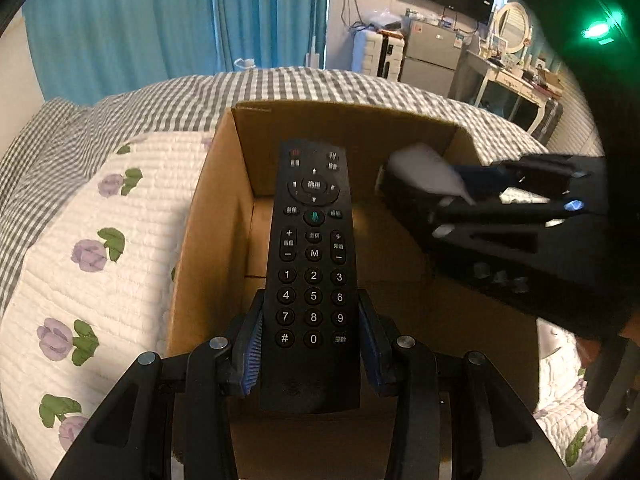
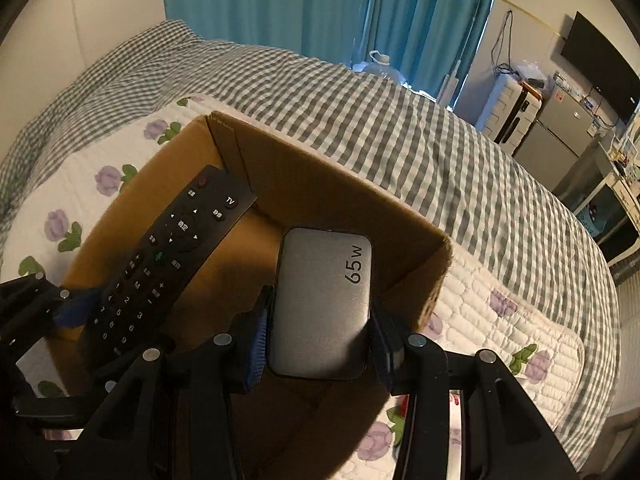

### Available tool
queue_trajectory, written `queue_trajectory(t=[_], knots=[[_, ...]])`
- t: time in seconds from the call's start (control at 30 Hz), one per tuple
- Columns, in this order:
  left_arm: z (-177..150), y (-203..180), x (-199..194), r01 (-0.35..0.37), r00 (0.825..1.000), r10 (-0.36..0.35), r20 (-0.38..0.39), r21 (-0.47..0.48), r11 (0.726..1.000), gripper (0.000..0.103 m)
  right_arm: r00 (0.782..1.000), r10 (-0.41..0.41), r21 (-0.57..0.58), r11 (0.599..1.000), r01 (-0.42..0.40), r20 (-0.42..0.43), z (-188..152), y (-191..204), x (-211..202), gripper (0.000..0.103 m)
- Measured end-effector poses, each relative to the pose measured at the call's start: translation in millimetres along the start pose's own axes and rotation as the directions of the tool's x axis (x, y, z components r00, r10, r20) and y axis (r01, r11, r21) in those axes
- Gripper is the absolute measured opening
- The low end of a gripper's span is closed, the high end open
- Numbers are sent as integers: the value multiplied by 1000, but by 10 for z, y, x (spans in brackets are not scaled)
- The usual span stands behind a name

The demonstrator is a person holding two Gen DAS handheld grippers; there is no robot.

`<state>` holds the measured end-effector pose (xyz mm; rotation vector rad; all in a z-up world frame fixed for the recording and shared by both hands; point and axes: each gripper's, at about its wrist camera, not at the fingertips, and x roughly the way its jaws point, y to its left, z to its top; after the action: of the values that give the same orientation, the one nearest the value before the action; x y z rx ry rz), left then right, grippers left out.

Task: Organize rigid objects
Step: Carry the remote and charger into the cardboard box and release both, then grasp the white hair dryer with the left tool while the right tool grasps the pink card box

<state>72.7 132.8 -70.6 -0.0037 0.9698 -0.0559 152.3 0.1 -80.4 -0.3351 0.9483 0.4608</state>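
- The left wrist view looks straight down the black remote control (image 1: pixel 313 276), so its keypad reads clearly from the digit rows up to the round navigation ring; the right wrist view shows the same remote (image 2: pixel 160 264) only at a slant, toward 9 o'clock
- The left gripper (image 1: pixel 311 340) has its jaws closed in on the remote's lower end, blue pads against both long edges, and the remote is held over the open cardboard box (image 1: pixel 208 216)
- In the right wrist view the left gripper (image 2: pixel 74 312) shows only as a black frame with a blue pad at the 8 o'clock edge
- The right wrist view alone shows the grey charger block (image 2: pixel 322 304) plainly, with "65W" printed on its face; in the left wrist view that charger (image 1: pixel 428 174) is a blurred pale shape toward 2 o'clock
- The right gripper (image 2: pixel 320 336) has its jaws part closed, clamping the charger by its two sides, above the box's inside (image 2: pixel 436 280)
- From the left wrist the right gripper (image 1: pixel 448 196) comes in from 3 o'clock, over the box's right wall
- Count: one remote, one charger, one box, two grippers
- The box sits on a white quilt with purple flowers (image 1: pixel 100 256), laid over a grey checked bed cover (image 2: pixel 400 128)
- Blue curtains (image 1: pixel 160 20) hang behind the bed in both views
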Motion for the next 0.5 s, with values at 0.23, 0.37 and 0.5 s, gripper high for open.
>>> queue_trajectory(t=[0.23, 0.37, 0.5], knots=[[16, 24, -173, -32, 999, 34, 35, -56, 998, 67, 992, -51, 11, 999, 50, 111, 12, -97, -419, 73], [34, -68, -348, -46, 998, 48, 29, -82, 996, 67, 992, -46, 51, 998, 41, 116, -83, -331, -761, 76], [54, -306, -567, -52, 997, 55, 53, -62, 997, 68, 987, -98, 72, 993, 90, 127, -297, -617, -1171, 85]])
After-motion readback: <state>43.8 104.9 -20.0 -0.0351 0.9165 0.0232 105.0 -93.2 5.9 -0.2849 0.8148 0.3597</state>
